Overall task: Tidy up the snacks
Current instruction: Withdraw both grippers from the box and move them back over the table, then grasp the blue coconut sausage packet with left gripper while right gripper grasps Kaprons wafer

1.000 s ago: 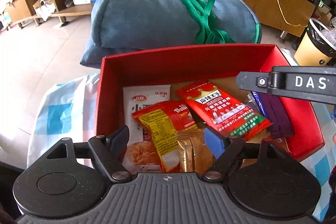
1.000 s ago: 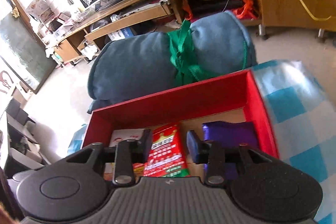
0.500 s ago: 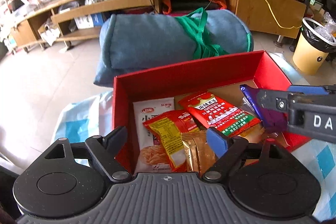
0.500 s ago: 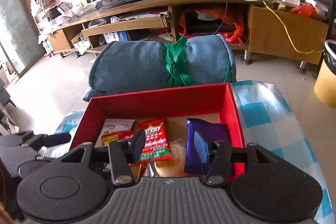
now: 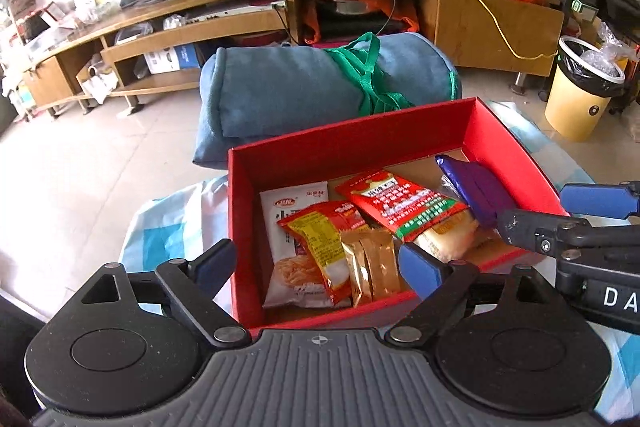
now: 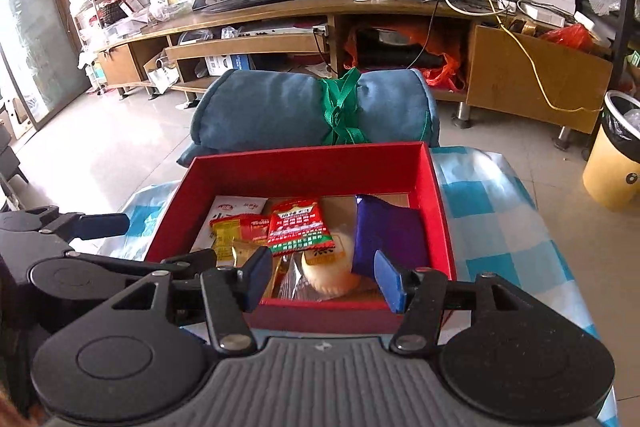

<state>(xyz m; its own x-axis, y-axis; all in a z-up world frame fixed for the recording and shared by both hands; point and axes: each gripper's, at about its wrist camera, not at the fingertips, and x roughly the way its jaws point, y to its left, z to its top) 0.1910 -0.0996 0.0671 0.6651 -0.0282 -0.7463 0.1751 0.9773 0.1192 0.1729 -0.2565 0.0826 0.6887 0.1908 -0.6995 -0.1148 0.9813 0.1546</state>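
A red box sits on a blue-checked cloth and holds several snacks: a white packet, a red-yellow packet, gold sachets, a red-green packet, a pale round bun and a purple packet. My left gripper is open and empty over the box's near left corner. My right gripper is open and empty above the box's near edge; it also shows in the left wrist view.
A rolled blue cushion tied with green strap lies just behind the box. A wooden TV stand runs along the back. A yellow bin stands at the right. The checked cloth extends right of the box.
Both grippers have pulled back and risen from the box. The right gripper has opened wider and the purple packet now lies in the box's right side.
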